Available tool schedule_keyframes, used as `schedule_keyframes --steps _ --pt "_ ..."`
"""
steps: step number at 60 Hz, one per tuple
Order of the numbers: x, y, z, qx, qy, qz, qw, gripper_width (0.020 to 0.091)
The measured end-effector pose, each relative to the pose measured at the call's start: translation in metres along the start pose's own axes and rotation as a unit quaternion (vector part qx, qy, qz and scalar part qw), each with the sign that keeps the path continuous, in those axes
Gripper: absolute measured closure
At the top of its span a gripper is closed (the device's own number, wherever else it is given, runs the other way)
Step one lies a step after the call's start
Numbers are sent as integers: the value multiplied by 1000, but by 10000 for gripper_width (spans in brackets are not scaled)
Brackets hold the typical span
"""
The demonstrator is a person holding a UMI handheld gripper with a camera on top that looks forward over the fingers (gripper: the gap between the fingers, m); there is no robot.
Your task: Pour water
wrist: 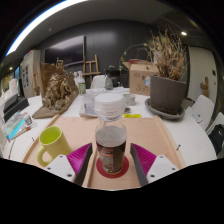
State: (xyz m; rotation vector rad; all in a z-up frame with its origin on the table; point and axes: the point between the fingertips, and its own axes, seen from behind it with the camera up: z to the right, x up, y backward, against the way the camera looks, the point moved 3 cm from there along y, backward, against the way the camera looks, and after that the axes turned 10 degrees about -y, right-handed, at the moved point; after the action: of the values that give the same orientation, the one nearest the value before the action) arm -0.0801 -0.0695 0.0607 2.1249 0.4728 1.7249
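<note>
- Standing upright on a round red coaster (112,168): a clear plastic bottle with a white screw cap and dark liquid in its lower part (110,138), cap still on.
- Resting with that coaster on a pale wooden tray (150,135), the landmark here.
- Flanking the bottle's lower part: the gripper (111,160) with its magenta pads (81,158), fingers spread, a narrow gap visible at either side, so released rather than clenched.
- Levelled straight ahead along the tray, bottle between the fingers.
- Sitting at the tray's left end, just left of the left finger: a lime-green ceramic mug (53,144), upright, mouth open.
- Beyond the tray's far right corner: a dark grey planter of dried brown stalks (168,80).
- Beyond its far left corner: a spiky brown dried arrangement (59,88).
</note>
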Motion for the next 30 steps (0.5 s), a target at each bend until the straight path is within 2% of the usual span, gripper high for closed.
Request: schedule_keyframes --steps 1,4,8,17,30 --pt "1 4 0 0 -2 -3 1000 235" --pt "6 18 1 -8 -2 -6 1000 287" --pt "13 45 -3 -22 6 -5 1000 238" --pt "23 128 -23 -55 8 -21 998 249" --pt "15 233 -77 -69 22 -29 997 247"
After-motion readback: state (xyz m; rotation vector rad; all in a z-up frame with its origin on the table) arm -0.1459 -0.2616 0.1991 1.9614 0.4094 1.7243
